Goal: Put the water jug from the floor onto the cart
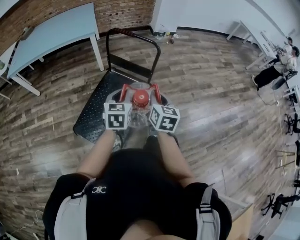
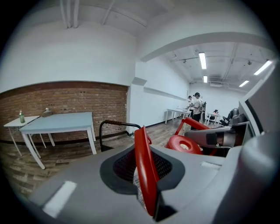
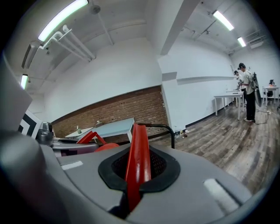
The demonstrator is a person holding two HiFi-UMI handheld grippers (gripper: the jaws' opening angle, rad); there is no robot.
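Clear plastic water jug [image 1: 139,121] with round red cap [image 1: 140,99], carried in front of the person's legs, over the near end of a black perforated flat cart [image 1: 96,110] on plank wood floor [image 1: 211,93]. Jaws of the left gripper [image 1: 123,96] clamped narrow on a thin red jug handle [image 2: 143,157]. Jaws of the right gripper [image 1: 155,96] pinched almost together on the matching red handle [image 3: 139,153]. Beyond the cart's black push bar [image 1: 133,33], a pale blue table [image 1: 51,33].

Brick wall [image 1: 123,11], wood-plank floor [image 1: 211,93], pale blue table [image 1: 51,30], white desks [image 1: 243,31]; ceiling strip lights [image 3: 61,19]
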